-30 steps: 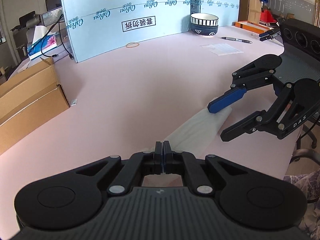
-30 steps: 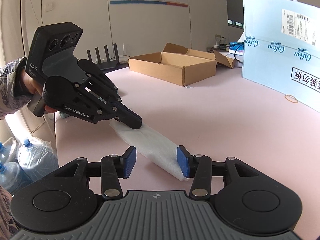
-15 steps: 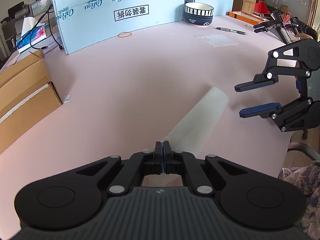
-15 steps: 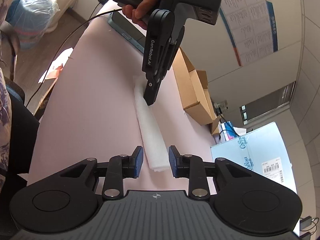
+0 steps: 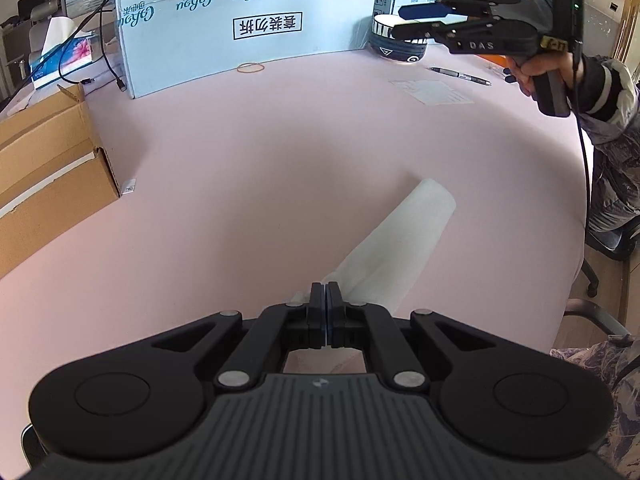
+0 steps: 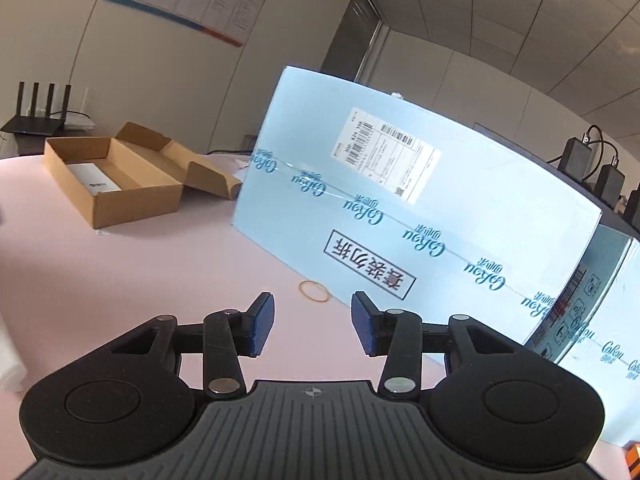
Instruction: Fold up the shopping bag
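Two grippers, unlike jobs: the left gripper (image 5: 324, 312) is pressed together on the near end of the shopping bag (image 5: 394, 244), which lies as a long narrow white strip on the pink table (image 5: 248, 168), likely pinning that end so the strip cannot slide. The right gripper (image 6: 313, 326) hangs spread and empty, high over the table, aimed at the blue carton (image 6: 420, 200) and well apart from the bag.

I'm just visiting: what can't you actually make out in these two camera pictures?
- Left wrist view: whether the left gripper actually pinches the folded white bag; its own fingers hide the near end.
- Right wrist view: nearly all of the bag, cut off by the left edge.
- Left wrist view: the striped bowl, partly behind the right gripper.
- Right wrist view: the shipping label print, too small.
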A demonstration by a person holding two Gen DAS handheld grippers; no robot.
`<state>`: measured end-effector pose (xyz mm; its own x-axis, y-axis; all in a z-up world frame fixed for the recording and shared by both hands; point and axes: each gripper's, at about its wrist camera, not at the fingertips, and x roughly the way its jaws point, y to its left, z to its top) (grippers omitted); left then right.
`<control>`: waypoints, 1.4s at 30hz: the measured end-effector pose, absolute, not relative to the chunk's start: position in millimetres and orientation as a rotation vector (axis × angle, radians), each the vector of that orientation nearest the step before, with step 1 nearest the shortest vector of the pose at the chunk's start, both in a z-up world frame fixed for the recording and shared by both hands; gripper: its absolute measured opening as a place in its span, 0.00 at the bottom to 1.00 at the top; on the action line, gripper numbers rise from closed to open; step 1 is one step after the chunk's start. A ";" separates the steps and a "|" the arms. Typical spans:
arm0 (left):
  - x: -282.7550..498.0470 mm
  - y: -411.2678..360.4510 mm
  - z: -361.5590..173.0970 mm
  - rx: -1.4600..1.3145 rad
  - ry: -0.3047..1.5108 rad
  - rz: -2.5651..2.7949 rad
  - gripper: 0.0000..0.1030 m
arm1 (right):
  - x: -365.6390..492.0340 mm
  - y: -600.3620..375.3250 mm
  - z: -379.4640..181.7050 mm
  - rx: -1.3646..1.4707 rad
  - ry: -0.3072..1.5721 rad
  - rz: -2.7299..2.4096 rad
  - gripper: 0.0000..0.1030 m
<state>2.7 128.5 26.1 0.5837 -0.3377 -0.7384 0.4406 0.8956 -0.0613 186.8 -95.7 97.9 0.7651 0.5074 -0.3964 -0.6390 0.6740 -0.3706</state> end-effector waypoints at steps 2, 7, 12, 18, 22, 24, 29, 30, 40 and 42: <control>2.3 126.7 26.5 0.146 0.831 -0.455 0.01 | 211.6 -72.5 91.5 -0.604 0.286 0.664 0.14; 1.2 127.7 26.0 0.132 0.825 -0.451 0.01 | 257.4 -22.0 64.6 -0.751 0.358 0.718 0.10; 4.5 135.3 24.7 0.054 0.842 -0.441 0.01 | 307.5 15.2 38.5 -0.848 0.459 0.780 0.10; 1.3 137.7 24.1 0.040 0.830 -0.446 0.01 | 346.1 31.4 26.5 -0.852 0.571 0.806 0.10; -0.3 139.9 24.5 0.024 0.829 -0.453 0.01 | 357.7 33.2 22.7 -0.846 0.622 0.823 0.10; -0.3 141.1 24.5 0.015 0.830 -0.455 0.01 | 361.8 32.4 20.2 -0.848 0.643 0.836 0.10; 0.7 141.5 24.2 0.009 0.830 -0.456 0.01 | 368.0 30.3 16.9 -0.832 0.678 0.849 0.10; 0.6 141.2 24.2 0.010 0.829 -0.456 0.01 | 367.3 30.9 15.6 -0.843 0.677 0.851 0.10; 0.2 138.7 23.7 0.013 0.821 -0.453 0.01 | 362.4 36.8 9.4 -0.771 0.717 0.766 0.06; -0.8 137.4 23.7 0.018 0.816 -0.445 0.01 | 360.4 36.2 9.0 -0.746 0.721 0.744 0.06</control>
